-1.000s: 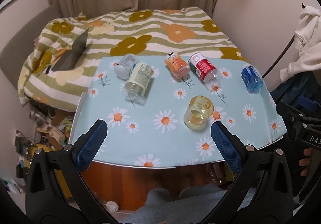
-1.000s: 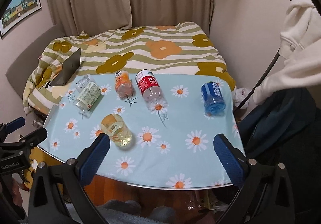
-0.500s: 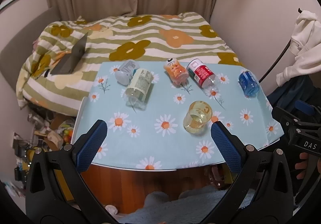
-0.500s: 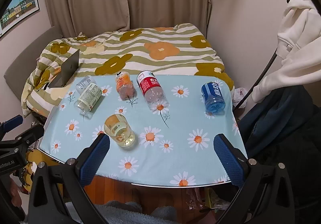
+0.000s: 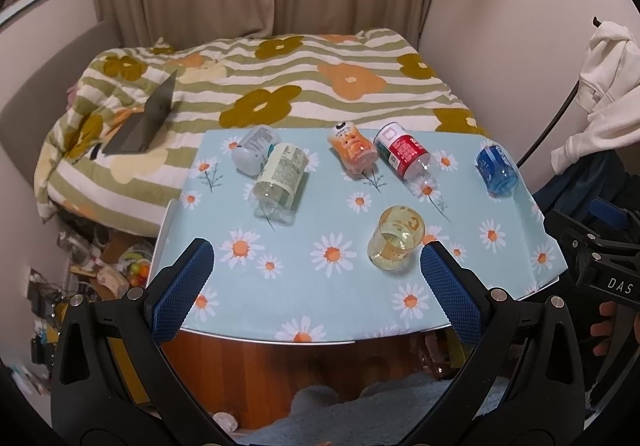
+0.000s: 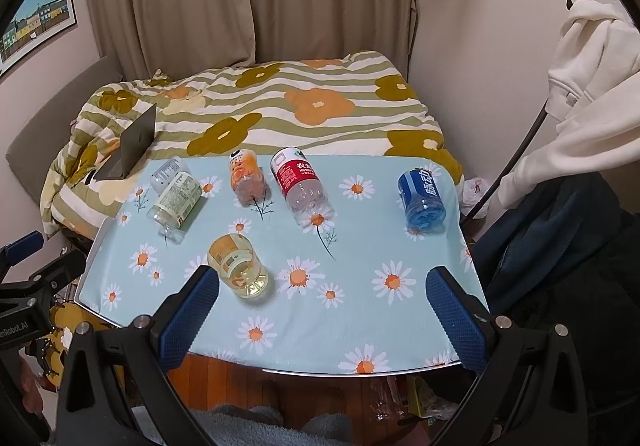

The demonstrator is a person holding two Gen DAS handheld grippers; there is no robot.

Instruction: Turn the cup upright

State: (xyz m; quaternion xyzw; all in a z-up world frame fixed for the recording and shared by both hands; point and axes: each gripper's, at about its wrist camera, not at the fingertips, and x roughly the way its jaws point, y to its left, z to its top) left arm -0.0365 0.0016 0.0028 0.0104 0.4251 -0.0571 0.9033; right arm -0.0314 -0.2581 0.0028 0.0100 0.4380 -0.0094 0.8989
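A clear yellow-tinted cup (image 5: 396,238) lies tipped on the daisy tablecloth (image 5: 336,286), its mouth toward me; it also shows in the right wrist view (image 6: 238,266). My left gripper (image 5: 316,280) is open and empty, held back above the table's near edge, the cup just beyond its right finger (image 5: 448,286). My right gripper (image 6: 322,308) is open and empty, the cup beside its left finger (image 6: 190,316).
Several bottles lie on their sides at the far side: a green-labelled one (image 5: 280,178), an orange one (image 5: 352,150), a red-labelled one (image 5: 404,156) and a blue one (image 5: 496,168). A bed with a laptop (image 5: 148,122) lies behind the table. White clothing (image 6: 592,78) hangs at right.
Both grippers have drawn back and risen a little, so the table looks smaller and farther. The cup and bottles have not moved.
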